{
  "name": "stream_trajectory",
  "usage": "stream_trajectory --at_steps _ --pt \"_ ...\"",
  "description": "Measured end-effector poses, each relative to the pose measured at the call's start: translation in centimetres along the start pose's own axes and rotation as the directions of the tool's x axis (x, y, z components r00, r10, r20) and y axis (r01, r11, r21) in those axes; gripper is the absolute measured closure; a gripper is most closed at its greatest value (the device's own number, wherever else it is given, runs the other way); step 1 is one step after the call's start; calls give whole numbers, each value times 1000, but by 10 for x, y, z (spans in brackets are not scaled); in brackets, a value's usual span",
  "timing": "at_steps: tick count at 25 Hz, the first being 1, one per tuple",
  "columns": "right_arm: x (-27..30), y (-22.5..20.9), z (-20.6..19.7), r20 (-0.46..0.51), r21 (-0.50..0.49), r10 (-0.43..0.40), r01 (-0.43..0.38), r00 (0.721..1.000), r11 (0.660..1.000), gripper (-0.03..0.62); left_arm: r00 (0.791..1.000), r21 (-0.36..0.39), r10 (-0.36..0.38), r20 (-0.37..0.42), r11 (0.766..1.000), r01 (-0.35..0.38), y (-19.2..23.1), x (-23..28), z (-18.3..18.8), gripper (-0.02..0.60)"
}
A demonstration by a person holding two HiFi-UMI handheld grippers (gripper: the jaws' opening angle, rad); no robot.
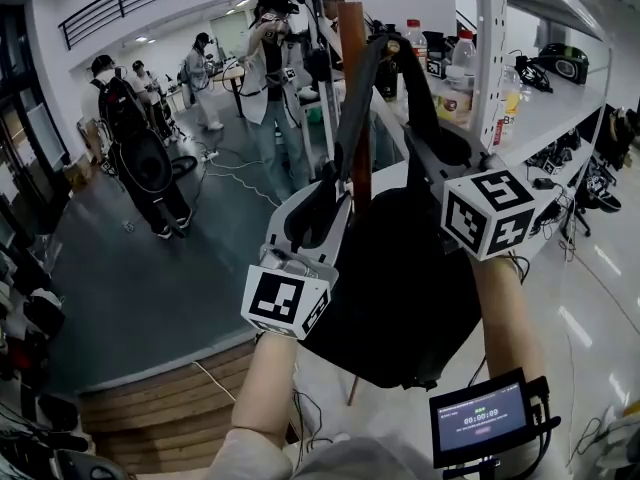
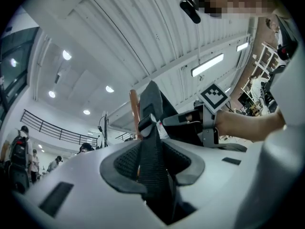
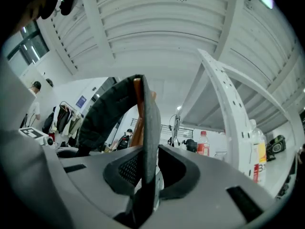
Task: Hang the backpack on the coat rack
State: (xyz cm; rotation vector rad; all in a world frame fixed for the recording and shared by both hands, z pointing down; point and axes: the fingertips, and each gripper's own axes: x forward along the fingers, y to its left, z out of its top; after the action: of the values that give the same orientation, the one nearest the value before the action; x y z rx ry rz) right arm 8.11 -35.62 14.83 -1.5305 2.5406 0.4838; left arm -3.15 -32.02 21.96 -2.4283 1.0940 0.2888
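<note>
**Both grippers clamped on the backpack strap at the coat rack pole**

Your left gripper has its jaws closed flat on the black webbing strap. In its own view the webbing fills the whole gap between the pads, and a buckle sits just above them. Your right gripper is pinched just as tight on the strap's thin edge, with nothing else between its jaws.

Take the brown, upright coat rack pole as your landmark. The left gripper sits just left of it and the right gripper to its right. The strap arches from one to the other, peaking close beside the pole's upper part. You cannot tell whether the strap touches the pole or rests on any peg, because the strap and the grippers cover that spot. In the right gripper view only a sliver of the pole shows behind the strap.

The backpack hangs in front of the pole, below both grippers. It hides the pole's middle, and only a thin stretch of the pole shows beneath the bag.

Right of the pole stands a white shelf with bottles, their labels too small to read. Low and right of the pole is a small screen whose digits cannot be made out. Left of the pole, people stand well back.
</note>
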Motion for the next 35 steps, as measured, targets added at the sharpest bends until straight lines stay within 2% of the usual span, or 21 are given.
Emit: stream_trajectory --at_steps 3,6,9,11,14,19,24,28,31,35 --pt "-17 -2 17 90 9 -15 14 996 1000 549 1000 -4 0 24 1000 0 0 -4 4 471" --pt "-32 3 25 160 -39 -47 54 986 998 548 998 -69 -32 45 997 35 -2 -7 3 471" --pt "-51 6 35 282 -72 -84 108 956 992 548 999 -84 -25 43 996 28 -2 -13 -2 471" --pt "-63 10 43 363 -51 -71 96 929 994 548 999 -78 -21 31 997 23 -1 -15 -7 471" --pt "-78 20 51 415 -15 -52 64 908 998 548 1000 -66 -7 24 998 8 0 -24 -7 470" --pt "-96 36 37 403 82 -16 -19 915 996 549 999 -74 -18 40 997 21 -4 -44 -1 471" --pt "-94 54 -6 347 173 49 -115 936 978 549 998 -64 -53 33 996 55 -22 -57 -15 471" --pt "-96 69 -45 303 273 72 -159 950 949 549 998 -124 -59 11 990 60 -33 -77 -35 471" --pt "-101 74 -72 287 355 64 -168 956 920 549 999 -175 -39 -14 984 36 -36 -92 -53 471" --pt "-108 81 -100 263 439 63 -178 963 881 549 1000 -273 -1 -21 962 -5 -32 -111 -70 471"
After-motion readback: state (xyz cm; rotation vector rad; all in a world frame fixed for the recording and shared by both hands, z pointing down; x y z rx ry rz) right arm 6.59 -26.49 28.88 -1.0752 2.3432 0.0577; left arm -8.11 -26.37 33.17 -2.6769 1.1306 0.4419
